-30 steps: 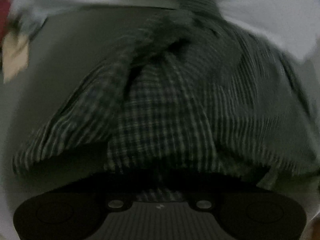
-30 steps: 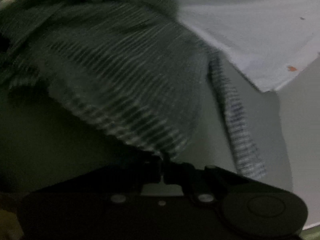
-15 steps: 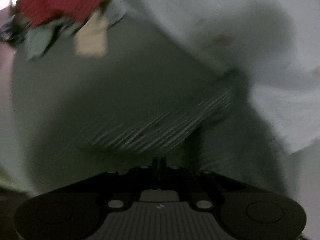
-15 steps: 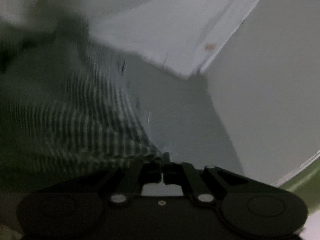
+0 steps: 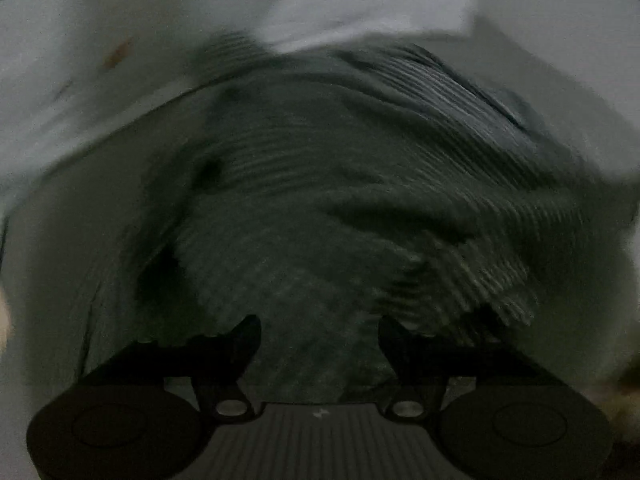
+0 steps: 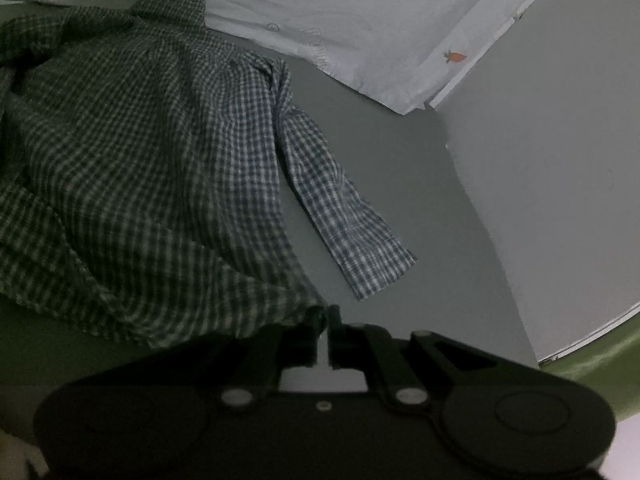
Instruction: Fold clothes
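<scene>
Ahead of the clenched right gripper: dark-checked cotton shirt spread, sleeve out, no fold made; hem possibly pinched. Left gripper just released, jaws empty.

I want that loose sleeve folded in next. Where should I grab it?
Take the sleeve at its cuff end, coming from the bare table side on the right. It lies flat and straight, away from the shirt body, with the cuff edge free.
</scene>
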`<state>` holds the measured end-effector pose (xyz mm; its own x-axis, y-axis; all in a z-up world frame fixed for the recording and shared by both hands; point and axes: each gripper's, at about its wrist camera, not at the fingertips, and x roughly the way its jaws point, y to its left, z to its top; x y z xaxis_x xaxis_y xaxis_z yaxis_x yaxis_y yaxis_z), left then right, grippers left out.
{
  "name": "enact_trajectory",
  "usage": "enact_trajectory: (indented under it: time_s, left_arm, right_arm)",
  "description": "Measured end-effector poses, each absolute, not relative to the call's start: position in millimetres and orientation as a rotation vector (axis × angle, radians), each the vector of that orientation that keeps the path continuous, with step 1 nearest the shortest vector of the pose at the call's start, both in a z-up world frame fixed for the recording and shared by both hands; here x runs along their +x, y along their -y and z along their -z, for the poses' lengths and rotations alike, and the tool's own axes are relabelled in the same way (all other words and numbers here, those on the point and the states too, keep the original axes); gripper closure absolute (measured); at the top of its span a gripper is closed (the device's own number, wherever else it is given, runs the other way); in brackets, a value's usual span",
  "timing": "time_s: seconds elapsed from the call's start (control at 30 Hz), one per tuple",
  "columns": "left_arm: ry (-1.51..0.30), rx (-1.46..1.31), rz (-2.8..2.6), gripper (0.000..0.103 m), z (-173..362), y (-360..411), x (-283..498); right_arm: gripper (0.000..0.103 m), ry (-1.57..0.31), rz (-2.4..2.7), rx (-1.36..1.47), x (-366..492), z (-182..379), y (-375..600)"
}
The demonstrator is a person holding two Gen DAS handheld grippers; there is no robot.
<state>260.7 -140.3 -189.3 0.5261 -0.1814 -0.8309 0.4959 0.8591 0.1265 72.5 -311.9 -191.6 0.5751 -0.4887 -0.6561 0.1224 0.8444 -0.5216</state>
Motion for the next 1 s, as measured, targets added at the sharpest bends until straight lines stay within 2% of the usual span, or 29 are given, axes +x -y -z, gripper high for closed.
enact_trajectory:
  time_s: [0.1, 0.2, 0.27, 0.3, 0.37, 0.43, 0.57, 0.7, 0.8, 0.87, 0.9, 0.93, 0.97, 1.0]
  left_arm:
    - [-0.897, 0.504, 0.48, 0.029, 210, 170, 262]
    - [-0.851, 0.622, 0.42, 0.028, 229, 194, 264]
    - [-0.795, 0.664, 0.343, 0.039, 229, 190, 264]
    - [-0.788, 0.644, 0.314, 0.05, 223, 182, 262]
    - [-0.778, 0.585, 0.242, 0.063, 210, 160, 260]
    - [-0.779, 0.532, 0.146, 0.092, 202, 134, 257]
    - [-0.823, 0.394, -0.04, 0.094, 197, 80, 260]
    - [-0.885, 0.207, -0.183, 0.102, 198, 34, 262]
    - [-0.905, 0.113, -0.225, 0.102, 196, 15, 260]
    - [-0.909, 0.065, -0.177, 0.1, 195, 14, 260]
    - [-0.908, 0.025, -0.132, 0.096, 191, 14, 259]
    - [-0.906, -0.017, -0.087, 0.083, 188, 15, 258]
    - [-0.898, -0.067, -0.041, 0.075, 186, 17, 257]
    - [-0.891, -0.11, 0.004, 0.061, 183, 20, 256]
  right_arm:
    - [0.098, -0.893, 0.378, -0.449, 81, 197, 314]
    - [0.097, -0.898, 0.393, -0.437, 79, 199, 316]
    - [0.097, -0.898, 0.404, -0.439, 77, 199, 317]
    - [0.097, -0.898, 0.409, -0.44, 76, 199, 318]
    - [0.096, -0.904, 0.417, -0.435, 75, 199, 320]
    - [0.096, -0.913, 0.418, -0.43, 76, 200, 323]
    - [0.096, -0.933, 0.407, -0.418, 80, 205, 325]
    - [0.098, -0.929, 0.374, -0.433, 86, 210, 324]
    - [0.099, -0.901, 0.381, -0.45, 89, 206, 323]
    - [0.099, -0.896, 0.373, -0.45, 92, 203, 326]
    - [0.099, -0.895, 0.372, -0.454, 93, 203, 326]
    - [0.099, -0.895, 0.371, -0.459, 94, 204, 326]
    - [0.099, -0.897, 0.371, -0.459, 94, 204, 326]
    - [0.099, -0.898, 0.371, -0.459, 94, 205, 326]
